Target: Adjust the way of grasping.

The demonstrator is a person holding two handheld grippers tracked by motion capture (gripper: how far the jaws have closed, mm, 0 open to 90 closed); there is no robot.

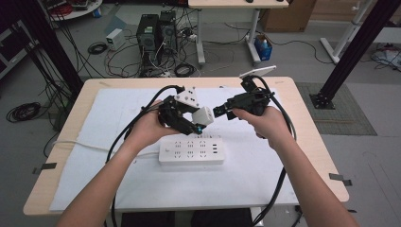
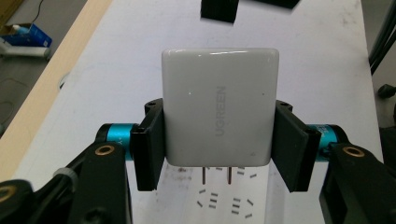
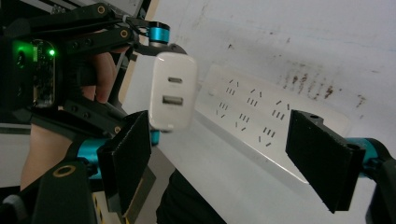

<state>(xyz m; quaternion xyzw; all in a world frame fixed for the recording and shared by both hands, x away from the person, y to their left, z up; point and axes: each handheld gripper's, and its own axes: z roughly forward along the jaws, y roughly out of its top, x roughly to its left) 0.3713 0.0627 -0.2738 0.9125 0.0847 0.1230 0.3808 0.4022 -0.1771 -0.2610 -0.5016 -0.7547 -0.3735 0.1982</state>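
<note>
A white UGREEN charger (image 2: pixel 218 98) is clamped between the pads of my left gripper (image 2: pixel 219 140), its two prongs pointing down. Below the prongs lies a white power strip (image 2: pixel 224 201) with several sockets. In the high view the left gripper (image 1: pixel 199 121) holds the charger (image 1: pixel 206 113) just above the strip's (image 1: pixel 191 151) far edge. My right gripper (image 1: pixel 220 112) hovers a little to the charger's right, pointing at it. In the right gripper view its jaws (image 3: pixel 224 156) stand wide open, with the charger's (image 3: pixel 173 95) port face ahead and the strip (image 3: pixel 280 119) behind.
A white cloth (image 1: pixel 118 175) covers most of the wooden table (image 1: pixel 312 142). The strip's white cord (image 1: pixel 85 144) runs off to the left. Black cables (image 1: pixel 279 189) trail from both grippers toward the near edge. Computers and wires lie on the floor beyond.
</note>
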